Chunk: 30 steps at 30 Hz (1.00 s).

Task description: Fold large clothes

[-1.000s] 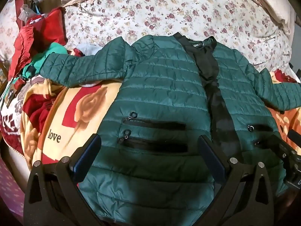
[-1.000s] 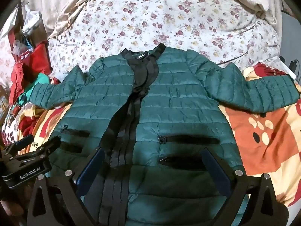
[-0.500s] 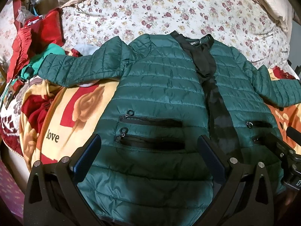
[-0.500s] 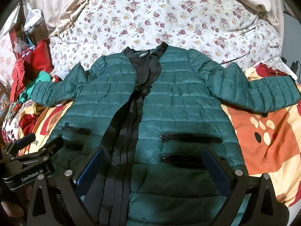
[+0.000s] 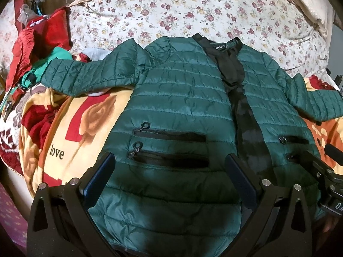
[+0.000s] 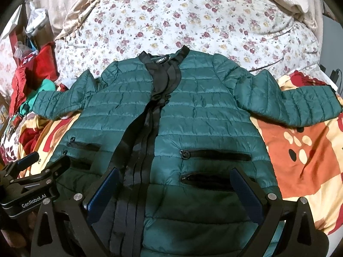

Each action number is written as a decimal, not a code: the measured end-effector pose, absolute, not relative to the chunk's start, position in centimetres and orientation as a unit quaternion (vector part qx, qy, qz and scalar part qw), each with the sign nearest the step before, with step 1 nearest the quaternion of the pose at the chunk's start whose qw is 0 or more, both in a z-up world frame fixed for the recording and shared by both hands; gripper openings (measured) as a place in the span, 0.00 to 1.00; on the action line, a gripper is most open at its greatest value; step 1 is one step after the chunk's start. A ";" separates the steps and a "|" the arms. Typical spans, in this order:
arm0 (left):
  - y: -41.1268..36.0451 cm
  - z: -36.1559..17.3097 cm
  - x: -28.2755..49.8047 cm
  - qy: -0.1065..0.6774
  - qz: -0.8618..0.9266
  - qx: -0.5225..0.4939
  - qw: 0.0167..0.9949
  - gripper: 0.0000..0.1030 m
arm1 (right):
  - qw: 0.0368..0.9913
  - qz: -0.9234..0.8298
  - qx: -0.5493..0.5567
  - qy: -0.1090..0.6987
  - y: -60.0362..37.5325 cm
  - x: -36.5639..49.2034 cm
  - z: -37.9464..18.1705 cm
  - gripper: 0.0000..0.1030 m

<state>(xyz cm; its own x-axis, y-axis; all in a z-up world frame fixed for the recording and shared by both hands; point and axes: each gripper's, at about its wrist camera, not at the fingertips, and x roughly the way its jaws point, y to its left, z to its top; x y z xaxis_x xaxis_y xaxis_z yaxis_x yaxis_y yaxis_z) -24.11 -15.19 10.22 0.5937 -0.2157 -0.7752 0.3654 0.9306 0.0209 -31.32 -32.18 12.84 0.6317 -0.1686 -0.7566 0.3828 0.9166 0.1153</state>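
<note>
Item, near to far: our left tool (image 5: 168, 170) and right tool (image 6: 174, 184), both spread apart and empty over the hem; green quilted jacket (image 6: 193, 115) spread front-up on the bed (image 6: 193, 17), sleeves outstretched; we judge folding sleeves inward first best.

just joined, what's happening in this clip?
A person holds two handheld grippers over a green quilted jacket spread front-up on a bed, sleeves out to each side. The left gripper and right gripper both hover open above the lower hem, holding nothing. No fold is made yet.
</note>
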 end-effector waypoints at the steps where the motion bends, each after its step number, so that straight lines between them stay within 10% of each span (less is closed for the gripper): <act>1: -15.2 10.2 -24.1 0.421 -0.162 0.087 0.888 0.99 | 0.893 -0.154 0.134 0.400 -32.2 -31.3 12.8 1.00; 30: -14.9 9.3 -24.3 0.432 -0.174 0.078 0.882 0.99 | 0.883 -0.152 0.125 0.426 -31.8 -31.2 12.4 1.00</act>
